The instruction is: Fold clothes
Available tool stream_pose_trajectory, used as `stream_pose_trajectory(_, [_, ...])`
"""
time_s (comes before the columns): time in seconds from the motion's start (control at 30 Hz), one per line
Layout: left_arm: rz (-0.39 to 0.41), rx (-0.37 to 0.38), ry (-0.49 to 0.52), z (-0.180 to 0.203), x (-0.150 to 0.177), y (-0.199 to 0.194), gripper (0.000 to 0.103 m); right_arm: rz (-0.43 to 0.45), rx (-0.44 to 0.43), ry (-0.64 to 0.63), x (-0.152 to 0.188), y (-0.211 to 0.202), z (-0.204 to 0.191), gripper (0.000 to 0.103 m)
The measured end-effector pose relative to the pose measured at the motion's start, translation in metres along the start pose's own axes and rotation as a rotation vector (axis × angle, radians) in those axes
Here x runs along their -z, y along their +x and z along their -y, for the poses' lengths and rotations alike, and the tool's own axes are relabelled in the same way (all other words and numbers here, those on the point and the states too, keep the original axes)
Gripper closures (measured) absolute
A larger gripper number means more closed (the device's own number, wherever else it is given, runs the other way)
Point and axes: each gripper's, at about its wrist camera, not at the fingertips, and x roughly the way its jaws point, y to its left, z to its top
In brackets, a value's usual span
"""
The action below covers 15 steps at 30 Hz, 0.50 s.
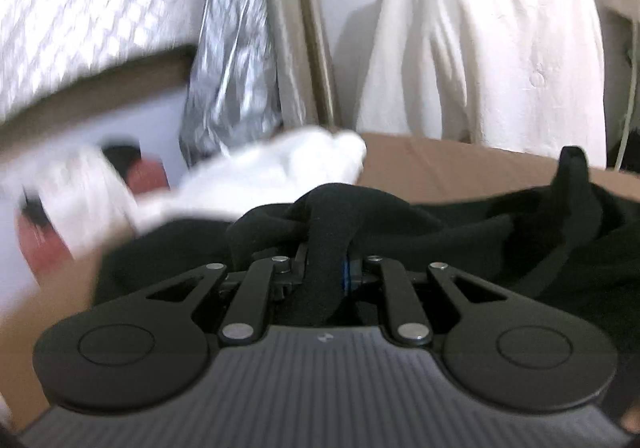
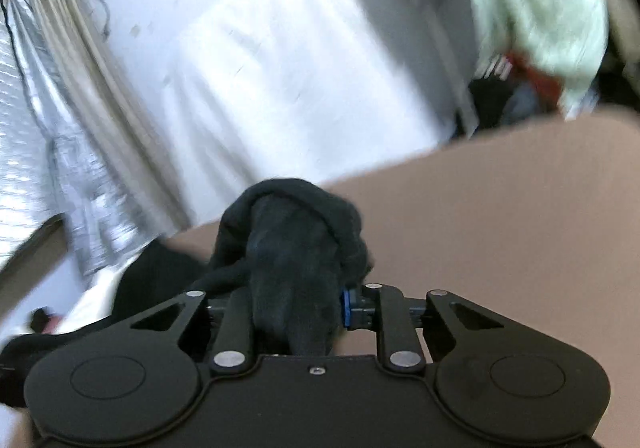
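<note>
Black garment [image 1: 460, 219], brown surface [image 1: 440, 163], white cloth [image 1: 280, 167], pale-green cloth [image 2: 540, 7], silver curtain [image 1: 228, 67]

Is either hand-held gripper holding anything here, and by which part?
Both are. The left hand-held gripper is shut on a bunched fold of the black garment; the right hand-held gripper pinches another bunched fold. Which part of the garment cannot be told.

Tool fingertips [image 2: 296, 288] buried in bunched black garment [image 2: 296, 232]; blurred white cloth [image 1: 272, 171], smeared red shape [image 1: 44, 248].
</note>
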Motion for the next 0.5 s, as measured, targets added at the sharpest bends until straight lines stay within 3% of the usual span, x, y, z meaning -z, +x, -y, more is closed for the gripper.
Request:
stream_pose_trajectory(0.1, [0.017,-0.006,0.139,-0.004,-0.046,0.025,0.090,0.079,0.046,0.008,-0.041,0.001,0.026,0.083])
stream_pose_trajectory(0.2, [0.052,-0.095,0.239,-0.019,-0.101,0.067,0.090,0.122,0.100,0.008,-0.073,0.029,0.045,0.083])
stream_pose_trajectory(0.3, [0.119,-0.218,0.139,-0.054,-0.158,0.105,0.090,0.097,0.087,0.082,-0.095,0.069,0.062,0.082])
stream_pose_trajectory(0.4, [0.074,-0.319,0.077,-0.074,-0.175,0.148,0.087,0.046,0.055,0.146,-0.088,0.090,0.073,0.072])
stream_pose_trajectory(0.47, [0.039,-0.384,0.038,-0.086,-0.185,0.178,0.064,0.036,0.075,0.092,-0.073,0.101,0.069,0.057])
stream_pose_trajectory(0.5, [-0.019,-0.397,0.045,-0.088,-0.177,0.193,0.049,0.023,0.101,0.092,-0.062,0.102,0.071,0.046])
